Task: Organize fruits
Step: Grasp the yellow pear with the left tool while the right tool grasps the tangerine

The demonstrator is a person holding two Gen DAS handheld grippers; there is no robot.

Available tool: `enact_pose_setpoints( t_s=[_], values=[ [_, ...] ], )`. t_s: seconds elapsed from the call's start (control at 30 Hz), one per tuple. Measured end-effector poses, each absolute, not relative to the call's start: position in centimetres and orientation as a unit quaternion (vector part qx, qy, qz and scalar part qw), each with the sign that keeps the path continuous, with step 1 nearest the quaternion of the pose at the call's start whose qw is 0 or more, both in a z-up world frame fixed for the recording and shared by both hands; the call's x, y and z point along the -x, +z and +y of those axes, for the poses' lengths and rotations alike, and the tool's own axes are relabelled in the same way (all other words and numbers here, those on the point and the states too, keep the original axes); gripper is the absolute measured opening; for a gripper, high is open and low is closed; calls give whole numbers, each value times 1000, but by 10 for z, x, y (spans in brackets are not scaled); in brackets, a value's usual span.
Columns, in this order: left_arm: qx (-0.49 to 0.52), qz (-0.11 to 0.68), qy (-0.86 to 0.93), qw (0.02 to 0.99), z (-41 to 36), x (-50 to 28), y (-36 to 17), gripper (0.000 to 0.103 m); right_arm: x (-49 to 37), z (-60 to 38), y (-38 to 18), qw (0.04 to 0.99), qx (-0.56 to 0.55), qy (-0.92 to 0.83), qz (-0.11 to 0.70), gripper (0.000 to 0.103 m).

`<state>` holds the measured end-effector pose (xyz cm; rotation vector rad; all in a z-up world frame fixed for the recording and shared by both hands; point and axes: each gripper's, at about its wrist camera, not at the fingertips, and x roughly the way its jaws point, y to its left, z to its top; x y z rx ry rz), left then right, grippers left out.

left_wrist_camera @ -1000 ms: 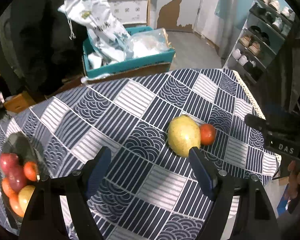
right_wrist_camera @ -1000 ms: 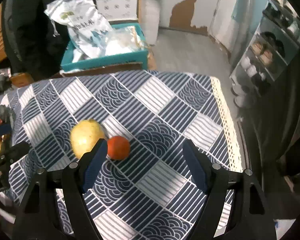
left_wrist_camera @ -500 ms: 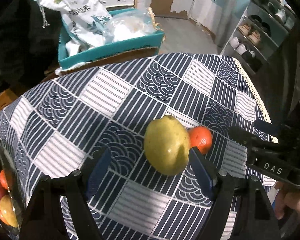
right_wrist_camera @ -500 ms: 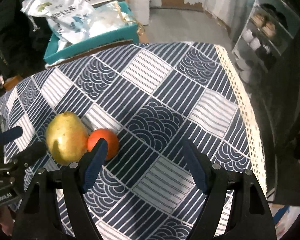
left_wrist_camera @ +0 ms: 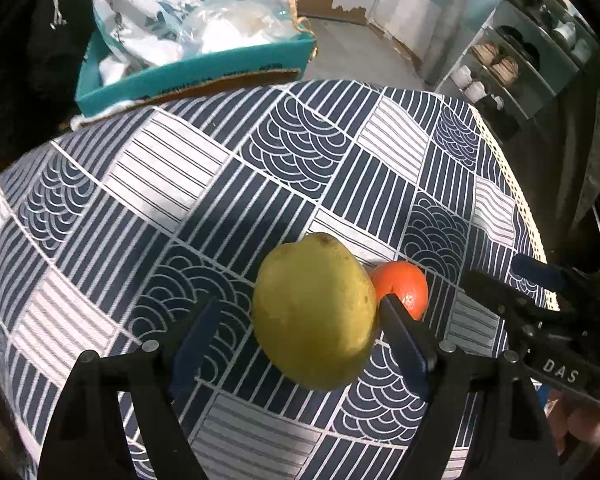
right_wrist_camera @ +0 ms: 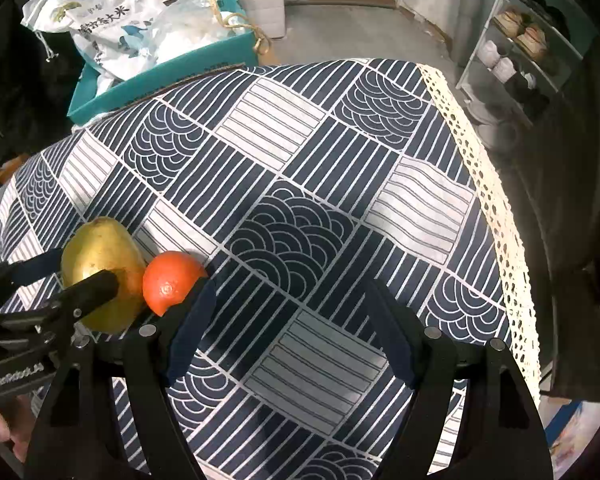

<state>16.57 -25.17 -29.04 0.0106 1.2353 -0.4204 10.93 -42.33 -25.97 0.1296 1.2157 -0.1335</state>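
Straddling the pear (left_wrist_camera: 314,312), the left gripper (left_wrist_camera: 296,320) has its jaws parted, one finger clear of the fruit on its left and the other right at its right flank, wedged between pear and orange (left_wrist_camera: 406,284); whether that finger already touches the skin cannot be told. Its jaws have just been opening a little, with the pear between them, so no grip is made yet. The pear lies on the cloth (left_wrist_camera: 204,184), touching or nearly touching the orange just to its right.

Beside it, the right gripper (right_wrist_camera: 288,320) also stands open, with only bare cloth between its fingers; the orange sits at the tip of its left finger, outside the gap, and the pear beyond that.

Farther off, past the table's far edge, a teal box (right_wrist_camera: 204,64) holds white bags (right_wrist_camera: 100,20), and a shoe rack (right_wrist_camera: 516,48) stands to the right.

Judging by this, both fruits are still loose on the table and wait to be picked up and put away. No bowl or tray shows in either view.
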Motion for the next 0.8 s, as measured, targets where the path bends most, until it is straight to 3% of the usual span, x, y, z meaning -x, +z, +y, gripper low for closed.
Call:
enact_pose_setpoints(
  t_s=[0.07, 0.13, 0.17, 0.8],
  values=[
    [6, 583, -199, 788, -252, -168, -296, 82, -109, -425, -260, 817, -61, -64, 570, 78],
    [24, 585, -210, 783, -252, -167, -299, 71, -109, -427, -260, 816, -64, -64, 571, 78],
    [29, 585, -217, 781, -252, -166, -300, 70, -109, -428, -260, 816, -68, -64, 571, 78],
    [-33, 565, -164, 808, -198, -154, -291, 69, -122, -385, -262, 826, -59, 14, 561, 78]
  ],
)
